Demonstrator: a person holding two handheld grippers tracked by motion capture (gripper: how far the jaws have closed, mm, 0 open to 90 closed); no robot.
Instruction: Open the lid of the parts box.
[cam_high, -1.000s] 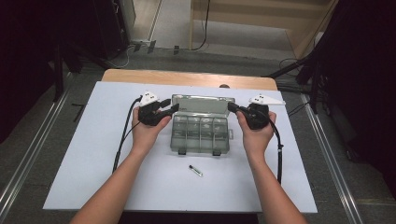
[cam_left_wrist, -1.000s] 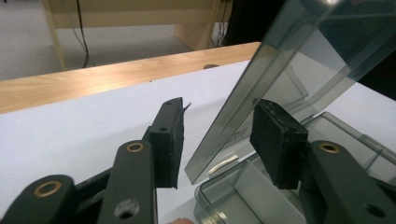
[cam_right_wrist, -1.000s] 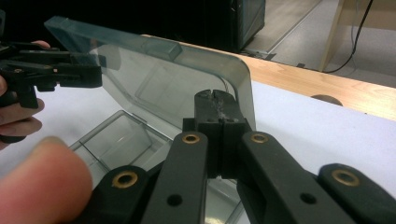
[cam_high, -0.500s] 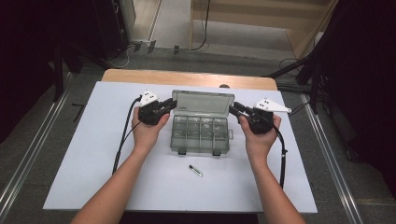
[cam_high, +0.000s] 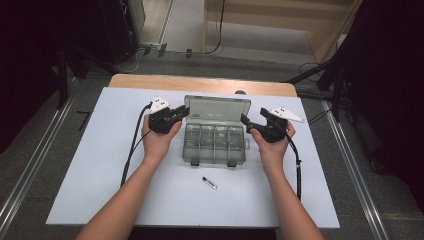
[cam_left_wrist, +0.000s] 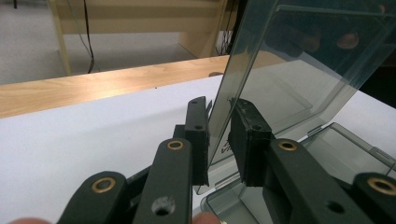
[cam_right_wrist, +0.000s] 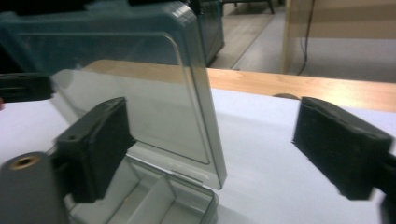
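A clear grey compartment box (cam_high: 215, 145) lies mid-table with its lid (cam_high: 217, 107) raised upright. My left gripper (cam_high: 186, 111) is shut on the lid's left edge; in the left gripper view its pads (cam_left_wrist: 198, 126) pinch the lid (cam_left_wrist: 299, 60) above the box base (cam_left_wrist: 336, 149). My right gripper (cam_high: 245, 120) stands open at the lid's right edge. Its jaws have just been opening. In the right gripper view the lid (cam_right_wrist: 140, 88) rises between the wide-apart pads (cam_right_wrist: 100, 140) of the right gripper (cam_right_wrist: 215, 112), touching neither. The left gripper (cam_right_wrist: 23, 86) shows at the lid's far side.
A small dark cylindrical piece (cam_high: 210, 183) lies on the white table sheet (cam_high: 100, 165) in front of the box. A wooden table edge (cam_high: 200, 82) runs behind the sheet. Metal rails flank both sides on the floor.
The right gripper's jaws have opened off the lid's right edge and that hand has sunk a little. The left gripper keeps its hold, and the lid stays upright.
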